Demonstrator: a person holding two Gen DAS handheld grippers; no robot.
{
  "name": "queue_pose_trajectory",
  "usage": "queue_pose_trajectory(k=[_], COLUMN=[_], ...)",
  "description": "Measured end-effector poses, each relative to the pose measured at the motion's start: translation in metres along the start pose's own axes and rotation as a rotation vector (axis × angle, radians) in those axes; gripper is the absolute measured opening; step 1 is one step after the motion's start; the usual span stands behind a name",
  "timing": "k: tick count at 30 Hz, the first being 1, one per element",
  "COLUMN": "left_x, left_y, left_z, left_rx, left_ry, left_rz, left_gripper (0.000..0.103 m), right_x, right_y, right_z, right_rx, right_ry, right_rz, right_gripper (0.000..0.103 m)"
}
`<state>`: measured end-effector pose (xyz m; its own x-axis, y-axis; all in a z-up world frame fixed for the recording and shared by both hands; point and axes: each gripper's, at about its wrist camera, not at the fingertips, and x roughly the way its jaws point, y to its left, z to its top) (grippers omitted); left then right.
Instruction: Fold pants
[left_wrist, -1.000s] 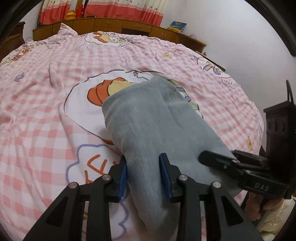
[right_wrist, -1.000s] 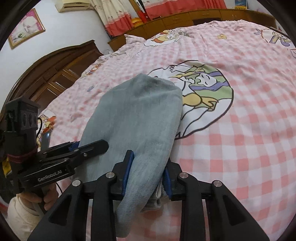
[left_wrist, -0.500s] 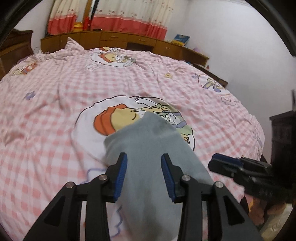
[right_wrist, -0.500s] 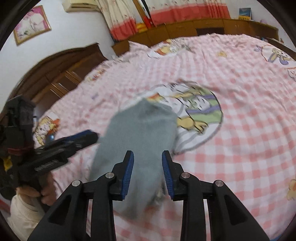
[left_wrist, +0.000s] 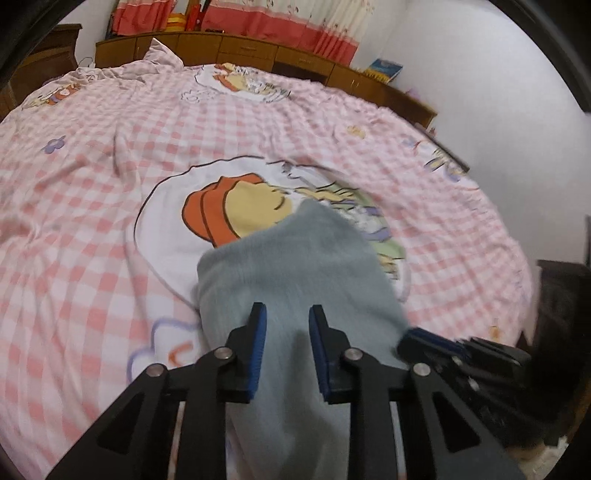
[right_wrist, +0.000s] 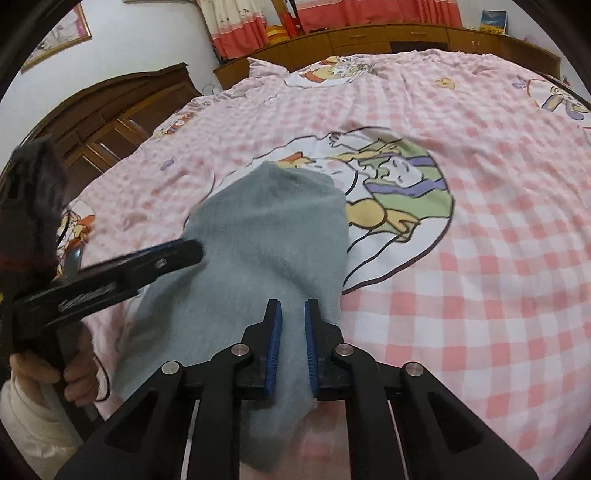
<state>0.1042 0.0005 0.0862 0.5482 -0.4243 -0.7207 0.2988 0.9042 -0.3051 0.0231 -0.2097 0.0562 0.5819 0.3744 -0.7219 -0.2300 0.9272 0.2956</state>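
While draped toward the bed's (left_wrist: 92, 206) near edge, grey pants (left_wrist: 295, 266) sit between both parted grippers: left gripper (left_wrist: 287, 350) and right gripper (right_wrist: 293, 349) open, neither visibly clamping, likely repositioning for the next fold.

The folded grey-blue fleece pants (left_wrist: 295, 266) are soft cloth with a matt, slightly fuzzy nap — no sheen anywhere. Beneath them the pink-and-white checked cotton bedsheet (left_wrist: 92, 206) is thin woven cloth, matt, creased in places, its cartoon prints flat and unglossy. The left black plastic gripper (left_wrist: 284, 325) shows a dull, smooth moulded finish, bright round metal pins at its joints, and blue ribbed pads (left_wrist: 260, 347) that look rubbery. The right black plastic gripper (right_wrist: 293, 317) is the same — matt black, silvery pins, ribbed blue pads. The brown wooden headboard cabinets (right_wrist: 388, 35) look smooth, with a faint varnished sheen.
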Motion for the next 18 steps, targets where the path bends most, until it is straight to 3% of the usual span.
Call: queue_pose_trajectory(k=[2, 7, 15, 18], left_x=[-0.021, -0.049, -0.021, -0.019], left_y=[-0.007, -0.022, -0.017, -0.017], left_z=[-0.013, -0.051, -0.094, -0.099], left_rx=[0.005, 0.005, -0.056, -0.062], left_ry=[-0.012, -0.024, 0.068, 0.052], left_rz=[-0.025, 0.000, 0.033, 0.043], left_gripper=[0.024, 0.024, 0.022, 0.020], right_x=[-0.015, -0.036, -0.002, -0.004], right_y=[0.007, 0.023, 0.004, 0.002], right_z=[-0.003, -0.025, -0.059, -0.062], right_rx=[-0.021, -0.059, -0.046, -0.058], right_ry=[-0.015, -0.016, 0.063, 0.048], right_rz=[0.010, -0.006, -0.031, -0.022], right_gripper=[0.013, 0.013, 0.013, 0.013])
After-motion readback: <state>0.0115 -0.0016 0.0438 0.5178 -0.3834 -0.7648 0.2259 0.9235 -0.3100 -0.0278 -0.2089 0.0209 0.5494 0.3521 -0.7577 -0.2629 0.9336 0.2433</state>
